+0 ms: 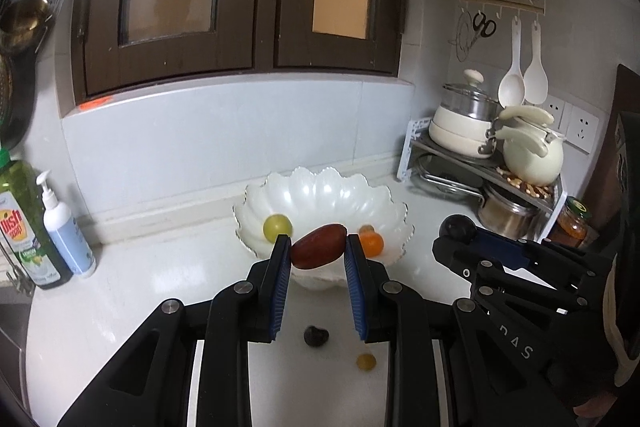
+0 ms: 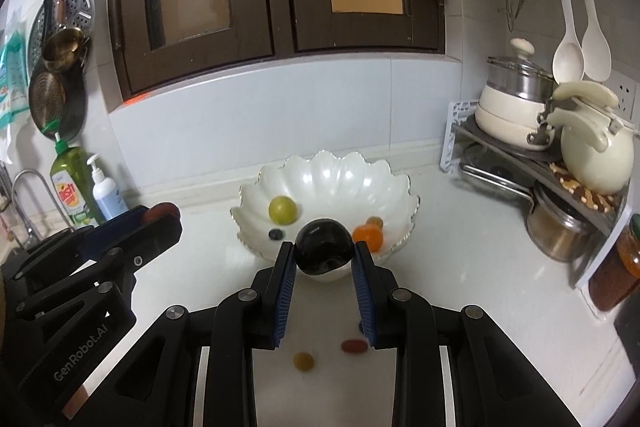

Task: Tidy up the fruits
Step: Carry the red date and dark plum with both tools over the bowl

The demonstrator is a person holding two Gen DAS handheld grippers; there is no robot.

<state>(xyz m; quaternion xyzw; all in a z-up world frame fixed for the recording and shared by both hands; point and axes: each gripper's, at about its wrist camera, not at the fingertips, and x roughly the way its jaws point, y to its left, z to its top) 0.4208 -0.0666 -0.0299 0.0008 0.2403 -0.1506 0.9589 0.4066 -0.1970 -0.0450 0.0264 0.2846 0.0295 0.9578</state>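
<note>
My left gripper (image 1: 318,247) is shut on a red-brown oblong fruit (image 1: 319,246), held above the near rim of a white scalloped bowl (image 1: 320,187). My right gripper (image 2: 324,249) is shut on a dark round plum (image 2: 324,246), also just before the bowl (image 2: 340,175). In the bowl lie a green grape (image 2: 283,210), an orange fruit (image 2: 369,235), a small brownish fruit (image 2: 375,221) and a blueberry (image 2: 275,234). On the counter below the grippers lie a dark fruit (image 1: 316,335), a small yellow fruit (image 1: 366,362) and a red fruit (image 2: 354,345). The right gripper also shows in the left wrist view (image 1: 456,233), the left gripper in the right wrist view (image 2: 160,217).
A dish rack (image 2: 532,163) with pots and a cream kettle (image 2: 596,159) stands at the right. A jar (image 2: 616,267) sits by it. Dish soap (image 1: 24,227) and a pump bottle (image 1: 66,227) stand at the left near the sink. A dark window frame is behind the bowl.
</note>
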